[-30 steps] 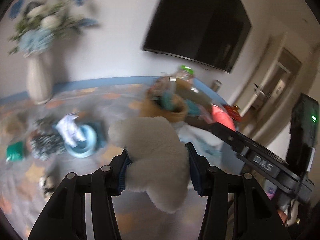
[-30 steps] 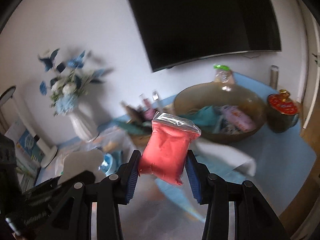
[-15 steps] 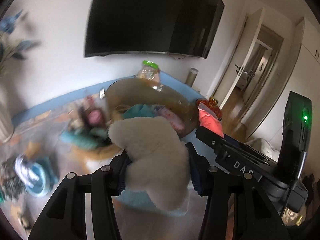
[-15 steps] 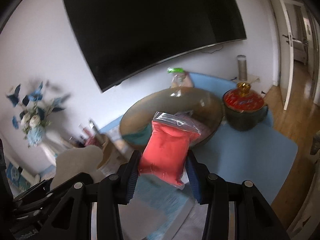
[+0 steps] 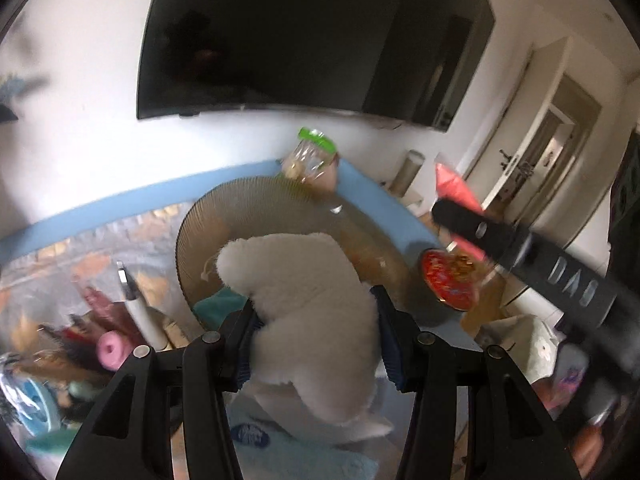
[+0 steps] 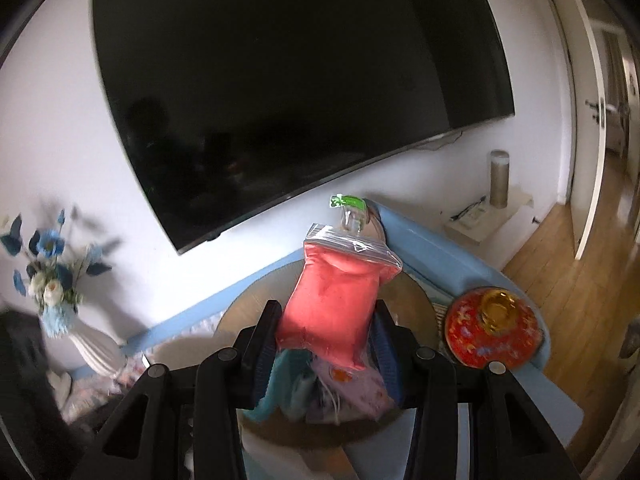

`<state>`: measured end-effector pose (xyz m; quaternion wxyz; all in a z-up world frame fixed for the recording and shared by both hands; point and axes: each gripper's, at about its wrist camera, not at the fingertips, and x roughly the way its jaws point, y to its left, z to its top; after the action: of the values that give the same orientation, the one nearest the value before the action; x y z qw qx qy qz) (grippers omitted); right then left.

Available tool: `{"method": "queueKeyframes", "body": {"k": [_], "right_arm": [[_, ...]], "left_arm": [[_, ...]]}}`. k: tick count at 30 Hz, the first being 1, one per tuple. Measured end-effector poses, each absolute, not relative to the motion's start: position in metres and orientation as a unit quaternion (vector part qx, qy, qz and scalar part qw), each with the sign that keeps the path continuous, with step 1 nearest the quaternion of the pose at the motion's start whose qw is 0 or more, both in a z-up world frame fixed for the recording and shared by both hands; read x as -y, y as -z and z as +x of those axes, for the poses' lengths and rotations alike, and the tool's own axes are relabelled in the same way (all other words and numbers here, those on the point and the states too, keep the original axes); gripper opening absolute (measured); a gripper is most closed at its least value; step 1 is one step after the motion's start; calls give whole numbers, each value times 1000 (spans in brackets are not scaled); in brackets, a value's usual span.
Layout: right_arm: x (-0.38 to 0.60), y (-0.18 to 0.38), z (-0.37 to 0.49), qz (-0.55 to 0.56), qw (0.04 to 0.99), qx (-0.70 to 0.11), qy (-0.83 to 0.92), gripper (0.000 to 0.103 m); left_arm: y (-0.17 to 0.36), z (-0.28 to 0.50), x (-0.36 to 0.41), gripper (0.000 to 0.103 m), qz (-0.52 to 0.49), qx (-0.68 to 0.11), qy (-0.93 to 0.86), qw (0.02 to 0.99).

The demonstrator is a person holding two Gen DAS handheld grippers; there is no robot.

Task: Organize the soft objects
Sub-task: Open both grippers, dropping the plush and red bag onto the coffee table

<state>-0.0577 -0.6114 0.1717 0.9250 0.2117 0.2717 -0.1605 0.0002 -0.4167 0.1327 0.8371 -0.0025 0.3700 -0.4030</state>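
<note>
Nearest to us, our left gripper [image 5: 316, 340] is pinching a white fleecy plush [image 5: 308, 300] across its middle, the blue pads dug into the pile on both sides so the soft body bulges above and below the grip; a hold at the waist like this looks chosen to keep a floppy thing from drooping out. Our right gripper [image 6: 326, 344] is clamped on a red filled zip bag [image 6: 336, 304], held low on the pouch with the clear sealed top standing up and leaning right, which keeps the seal clear of the pads. Just beyond both loads sits the big amber ribbed bowl [image 5: 208, 232], and in the right wrist view it lies directly under the bag, with teal cloth [image 6: 280, 384] and a pale patterned pouch [image 6: 360, 388] already lying inside. We judge the bowl to be the collecting place for soft things and both items poised for dropping in. Beside the bowl stands a red lidded jar [image 6: 492, 328], near enough to knock. Behind it a green-topped snack bag [image 6: 350, 210] leans near the wall, below the dark television [image 6: 300, 92].
</note>
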Motion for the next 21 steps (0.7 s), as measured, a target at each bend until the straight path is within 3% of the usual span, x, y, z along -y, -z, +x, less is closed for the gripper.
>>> {"method": "queueKeyframes", "body": {"k": [6,7,8,9,10,21], "right_arm": [[634,-150,-9,245,907,-313,142,44],[636,-146,-2,250,904,-320,135,46],[639,-141,7,258,899,-329,127,55],[643,-136,14,267,894,-338,121,70],[646,-132,19,276,890,-343,118,75],[621,-123,-12,257,873,-401,102,78]], "left_arm": [[-117,17,430,52,18,-375,384,844],[-117,19,433,58,26,-371,378,848],[-117,20,435,66,28,-368,377,849],[-118,22,435,86,27,-364,377,851],[-120,23,435,93,22,-359,372,856],[-127,4,414,93,-1,-362,393,845]]}}
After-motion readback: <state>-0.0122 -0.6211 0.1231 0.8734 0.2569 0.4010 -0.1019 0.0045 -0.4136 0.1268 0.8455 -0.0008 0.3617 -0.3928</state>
